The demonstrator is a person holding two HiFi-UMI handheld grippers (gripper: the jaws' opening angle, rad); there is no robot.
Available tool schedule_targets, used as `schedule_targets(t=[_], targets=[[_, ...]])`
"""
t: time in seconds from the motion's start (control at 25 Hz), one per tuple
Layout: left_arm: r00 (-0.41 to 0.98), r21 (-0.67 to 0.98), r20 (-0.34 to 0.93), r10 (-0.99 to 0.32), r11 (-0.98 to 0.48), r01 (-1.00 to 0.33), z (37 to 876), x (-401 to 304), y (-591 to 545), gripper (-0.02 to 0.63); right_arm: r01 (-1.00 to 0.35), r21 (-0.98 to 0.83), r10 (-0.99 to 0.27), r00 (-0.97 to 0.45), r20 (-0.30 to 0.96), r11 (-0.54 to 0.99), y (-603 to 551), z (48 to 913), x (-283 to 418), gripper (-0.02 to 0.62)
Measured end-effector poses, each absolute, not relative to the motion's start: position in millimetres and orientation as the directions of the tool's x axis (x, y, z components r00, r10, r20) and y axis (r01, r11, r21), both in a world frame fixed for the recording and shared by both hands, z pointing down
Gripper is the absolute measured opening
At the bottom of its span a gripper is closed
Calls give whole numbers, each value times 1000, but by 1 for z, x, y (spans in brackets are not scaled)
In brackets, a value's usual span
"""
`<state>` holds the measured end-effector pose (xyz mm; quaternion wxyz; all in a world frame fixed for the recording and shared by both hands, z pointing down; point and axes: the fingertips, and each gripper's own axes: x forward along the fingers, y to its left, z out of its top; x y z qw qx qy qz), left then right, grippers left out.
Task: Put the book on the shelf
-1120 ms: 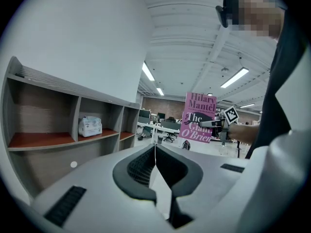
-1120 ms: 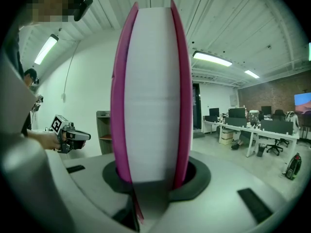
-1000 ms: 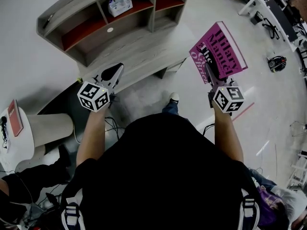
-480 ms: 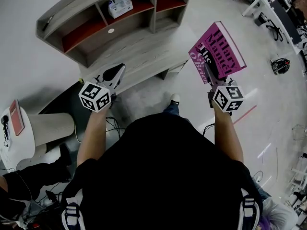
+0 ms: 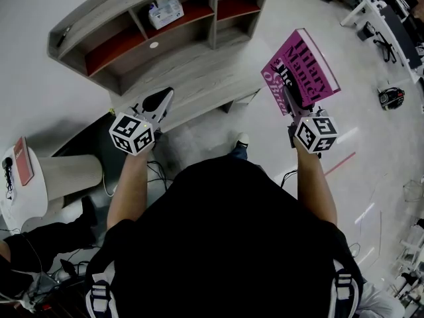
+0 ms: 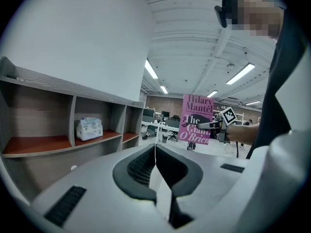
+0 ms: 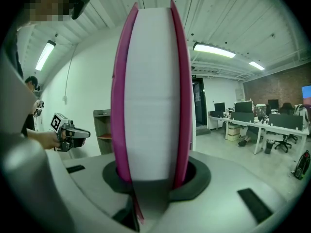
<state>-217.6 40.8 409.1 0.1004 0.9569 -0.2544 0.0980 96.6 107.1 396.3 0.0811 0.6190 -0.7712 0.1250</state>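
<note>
Right gripper (image 5: pixel 289 99) is clamping shut on the book (image 5: pixel 301 68), jaws pinching its lower edge. In the right gripper view the white page block is sitting right between the pads, with a pink cover on each side (image 7: pixel 150 91). Left gripper (image 5: pixel 161 100) is closed with nothing in it; in the left gripper view the pads are meeting in a thin line (image 6: pixel 155 152).

Versus a second ago, both grippers are sitting at almost the same spots in the head view and the grip on the book is unchanged. Only the floor items at the right edge are showing shifted down and right in the frame.

The book is standing upright in the air, magenta cover with white and black lettering reading "Hilary Mantel". It is hanging to the right of the grey wooden shelf (image 5: pixel 185 71), apart from it and not on any board. A white packet (image 5: pixel 165 8) is lying in an upper compartment.
</note>
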Motion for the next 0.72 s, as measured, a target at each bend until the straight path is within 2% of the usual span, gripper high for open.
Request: schedule_targets(t=[0.72], targets=[[818,138,251,-517,-817,-559,419,-199,21,20,-966,-104,-923,-258,287,238,69,413,128,143]])
